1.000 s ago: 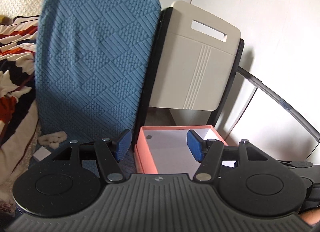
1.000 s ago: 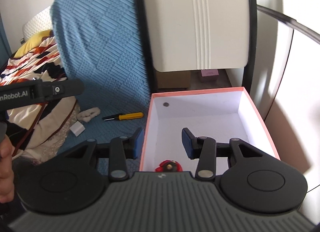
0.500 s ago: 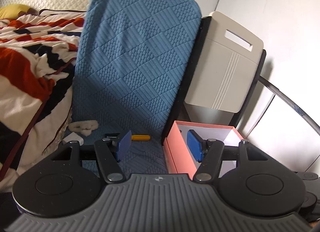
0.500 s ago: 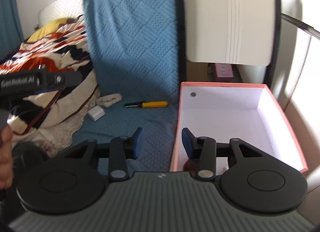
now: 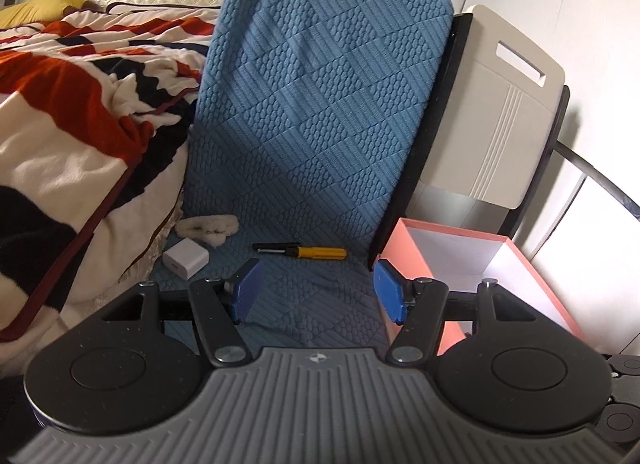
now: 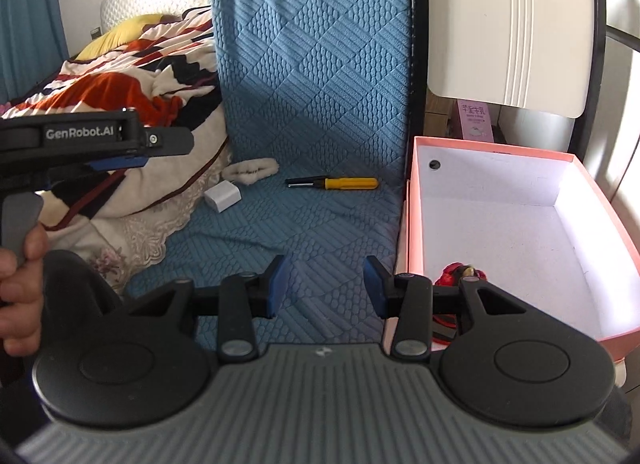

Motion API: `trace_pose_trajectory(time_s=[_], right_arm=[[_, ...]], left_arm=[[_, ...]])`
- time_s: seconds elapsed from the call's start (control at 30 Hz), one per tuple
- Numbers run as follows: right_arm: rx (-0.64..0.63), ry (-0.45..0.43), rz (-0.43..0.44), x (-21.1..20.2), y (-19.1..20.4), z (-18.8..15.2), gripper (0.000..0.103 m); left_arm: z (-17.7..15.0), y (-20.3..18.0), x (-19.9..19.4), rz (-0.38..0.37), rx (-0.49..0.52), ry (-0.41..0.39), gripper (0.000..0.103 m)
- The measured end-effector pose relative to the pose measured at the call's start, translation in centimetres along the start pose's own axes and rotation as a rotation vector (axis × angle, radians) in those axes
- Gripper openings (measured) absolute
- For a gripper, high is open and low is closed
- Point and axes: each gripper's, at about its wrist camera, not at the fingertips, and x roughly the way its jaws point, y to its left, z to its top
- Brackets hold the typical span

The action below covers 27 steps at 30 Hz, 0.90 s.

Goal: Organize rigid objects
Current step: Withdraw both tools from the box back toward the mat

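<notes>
Both claws (image 5: pixel 316 290) (image 6: pixel 326 286) gape, empty, over blue mat (image 6: pixel 320 224) beside pink box (image 6: pixel 412 232)

The left tongs (image 5: pixel 316 290) are held level with their blue pads (image 5: pixel 246 288) spread wide apart, gripping nothing. The right tongs (image 6: pixel 325 288) are likewise parted and empty. In the right wrist view, the person's left hand (image 6: pixel 20 288) wraps the left tongs' handle, fingers curled around it.
</notes>
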Motion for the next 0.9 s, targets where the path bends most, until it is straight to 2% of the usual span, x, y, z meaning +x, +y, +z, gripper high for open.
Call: trace_pose_trajectory(time_s=[0.2, 0.27, 0.37, 0.47, 0.9], right_arm=[[-0.012, 0.006, -0.018, 1.3, 0.9, -1.4, 0.045], [-0.021, -0.007, -0.018, 1.3, 1.4, -1.4, 0.045], [-0.023, -0.01, -0.016, 1.7, 1.9, -1.6, 0.045], [-0.018, 0.006, -0.01, 2.6, 2.2, -1.9, 0.045], [0.029, 0.016, 0.026, 6.0, 1.6, -0.9, 0.045]], left_arm=[[-1.8, 1.8, 0.6, 0.028, 0.004, 0.035, 0.067], [-2.2, 2.5, 0.6, 0.029, -0.012, 0.034, 0.067], [-2.5, 3.5, 0.8, 0.068, -0.04, 0.022, 0.067], [-2.6, 4.3, 1.3, 0.065, -0.056, 0.034, 0.067], [-4.3, 5.9, 8.0, 0.082, -0.044, 0.103, 0.067]])
